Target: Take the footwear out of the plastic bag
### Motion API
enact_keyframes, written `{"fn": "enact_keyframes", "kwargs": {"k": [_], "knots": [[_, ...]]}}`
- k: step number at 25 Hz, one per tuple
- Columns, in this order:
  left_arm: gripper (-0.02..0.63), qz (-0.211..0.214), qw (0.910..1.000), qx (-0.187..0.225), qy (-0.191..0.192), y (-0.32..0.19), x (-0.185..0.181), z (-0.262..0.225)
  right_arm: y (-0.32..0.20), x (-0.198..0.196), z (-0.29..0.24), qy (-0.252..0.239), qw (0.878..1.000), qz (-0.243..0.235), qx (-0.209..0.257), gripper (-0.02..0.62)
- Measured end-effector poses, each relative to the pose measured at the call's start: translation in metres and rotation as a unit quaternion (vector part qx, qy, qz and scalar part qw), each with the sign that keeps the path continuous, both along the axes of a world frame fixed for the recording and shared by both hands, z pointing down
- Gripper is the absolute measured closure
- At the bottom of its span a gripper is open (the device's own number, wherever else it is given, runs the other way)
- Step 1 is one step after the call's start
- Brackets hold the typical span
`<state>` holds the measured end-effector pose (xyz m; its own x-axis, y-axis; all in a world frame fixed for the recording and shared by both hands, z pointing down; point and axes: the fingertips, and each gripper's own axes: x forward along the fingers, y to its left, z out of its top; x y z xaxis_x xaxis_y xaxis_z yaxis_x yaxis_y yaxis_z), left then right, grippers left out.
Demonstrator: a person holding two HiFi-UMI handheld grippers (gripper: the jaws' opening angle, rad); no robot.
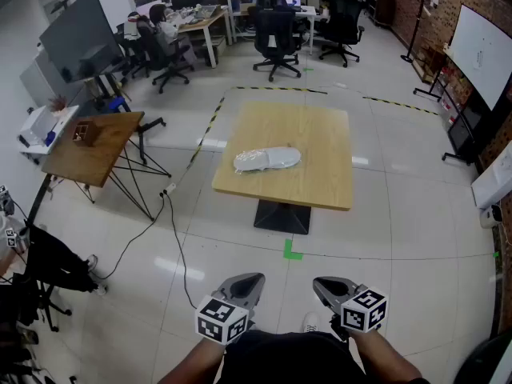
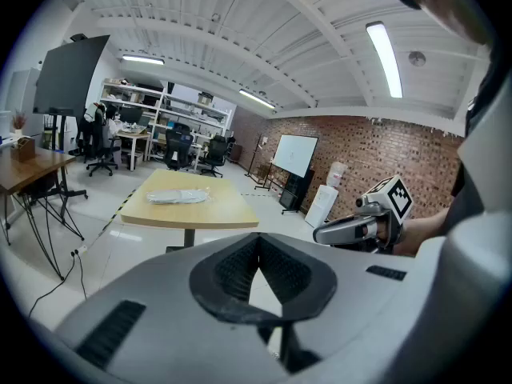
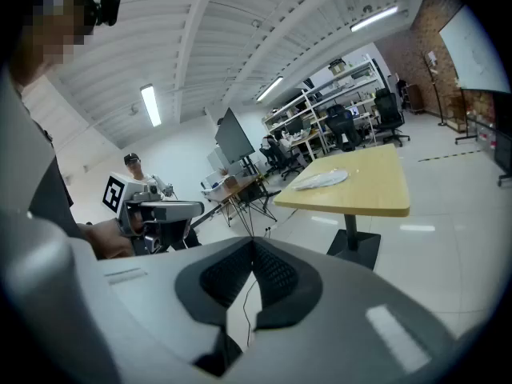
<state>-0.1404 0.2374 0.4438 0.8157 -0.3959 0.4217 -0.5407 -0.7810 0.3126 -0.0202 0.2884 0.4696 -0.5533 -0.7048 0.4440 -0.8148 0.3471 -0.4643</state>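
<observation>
Left gripper, right gripper closed, empty; footwear indistinct inside plastic bag.

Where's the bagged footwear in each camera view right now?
Head view: the plastic bag lies upper centre, on the left half of the table.
Left gripper view: the bag sits left of centre, far off.
Right gripper view: the bag sits right of centre, far off.
Shared landmark: the wooden table under it.

Light-wood table, whitish plastic bag, grey left claw and right claw, black-and-white marker cubes, green floor tape.
</observation>
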Motion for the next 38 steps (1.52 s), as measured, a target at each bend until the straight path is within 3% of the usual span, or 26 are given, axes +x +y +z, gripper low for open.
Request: {"fn": "enact_keyframes", "kwargs": {"k": [11,26,32,38], "knots": [[0.6,-0.022,0.9997,0.008,-0.001,-0.013,0.021,-0.004,-0.008,0.019,-0.004,-0.002,1.0,-0.013,0.006,0.592],[0.6,-0.075,0.997,0.015,-0.008,0.026,0.091,-0.002,0.018,0.096,0.0,-0.01,0.998,-0.056,0.012,0.592],[0.6,-0.061,0.9976,0.007,-0.033,0.036,0.113,0.004,0.016,0.113,0.008,-0.03,0.998,-0.053,0.009,0.592],[0.6,-0.042,0.9976,0.002,-0.054,0.012,0.119,0.009,-0.01,0.121,0.014,-0.042,0.998,-0.041,0.013,0.592]]}}
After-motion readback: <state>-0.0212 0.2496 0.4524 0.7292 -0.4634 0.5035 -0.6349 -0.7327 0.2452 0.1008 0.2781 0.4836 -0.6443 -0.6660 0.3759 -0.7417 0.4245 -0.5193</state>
